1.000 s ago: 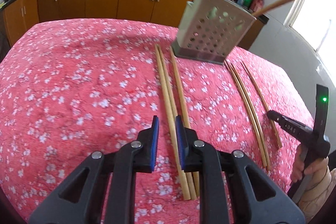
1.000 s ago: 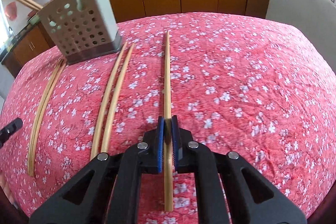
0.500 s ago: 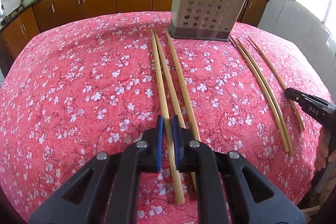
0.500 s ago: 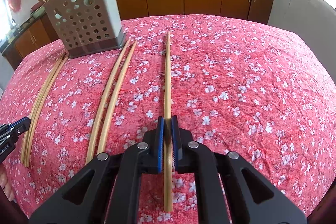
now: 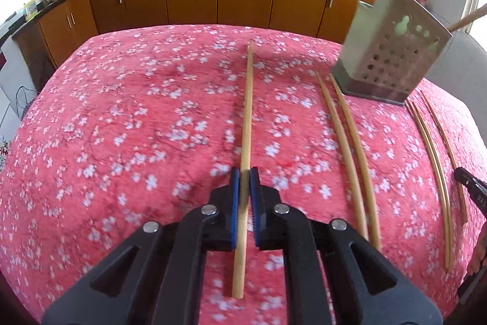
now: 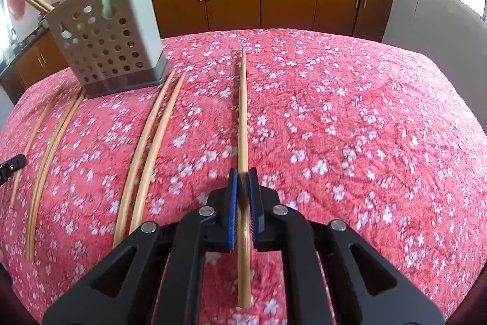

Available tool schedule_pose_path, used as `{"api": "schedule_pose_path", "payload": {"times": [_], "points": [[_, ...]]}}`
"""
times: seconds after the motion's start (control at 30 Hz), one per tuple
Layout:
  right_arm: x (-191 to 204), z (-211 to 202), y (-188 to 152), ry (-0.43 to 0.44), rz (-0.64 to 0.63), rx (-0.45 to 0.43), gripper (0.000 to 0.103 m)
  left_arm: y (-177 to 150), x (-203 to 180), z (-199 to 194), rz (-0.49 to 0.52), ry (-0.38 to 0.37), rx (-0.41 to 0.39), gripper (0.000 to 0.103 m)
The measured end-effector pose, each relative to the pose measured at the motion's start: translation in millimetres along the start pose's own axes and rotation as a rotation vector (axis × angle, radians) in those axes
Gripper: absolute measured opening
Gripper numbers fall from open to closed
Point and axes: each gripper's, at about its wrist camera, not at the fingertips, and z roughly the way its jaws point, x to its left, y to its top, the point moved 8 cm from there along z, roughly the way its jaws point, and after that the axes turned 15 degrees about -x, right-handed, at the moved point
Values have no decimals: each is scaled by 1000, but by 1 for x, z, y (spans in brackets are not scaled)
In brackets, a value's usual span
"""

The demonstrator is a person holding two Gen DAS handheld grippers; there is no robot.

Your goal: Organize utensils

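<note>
- Chopsticks: a few already upright in the perforated holder (image 5: 392, 57), at 1 o'clock on the table (image 5: 127, 124).
- One chopstick (image 5: 246, 118) clamped in the left tongs (image 5: 244, 197); another (image 6: 242, 118) clamped in the right tongs (image 6: 243, 197).
- Still flat on the cloth: two loose chopsticks (image 5: 350, 160) at 3 o'clock, three thinner sticks (image 5: 435, 160) beyond.
- Open cloth toward 10 o'clock; table edge close at 3 o'clock.
</note>
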Motion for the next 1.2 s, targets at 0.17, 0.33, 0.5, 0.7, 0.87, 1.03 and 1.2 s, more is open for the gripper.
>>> {"api": "schedule_pose_path", "payload": {"times": [0.17, 0.33, 0.5, 0.7, 0.87, 1.03, 1.2], "points": [[1, 5, 4, 2, 4, -4, 8, 1, 3, 0, 1, -3, -19, 11], [1, 6, 6, 8, 18, -5, 8, -1, 3, -3, -14, -11, -21, 11], [1, 6, 4, 3, 14, -6, 8, -1, 2, -4, -20, -12, -21, 11], [1, 6, 4, 2, 13, -7, 8, -1, 2, -4, -19, -12, -21, 11], [1, 6, 4, 2, 14, -7, 8, -1, 3, -4, -18, -11, -21, 11], [1, 5, 3, 2, 14, -7, 8, -1, 3, -4, -19, -12, -21, 11], [0, 5, 4, 2, 14, -7, 8, -1, 3, -4, -20, -12, -21, 11]]}}
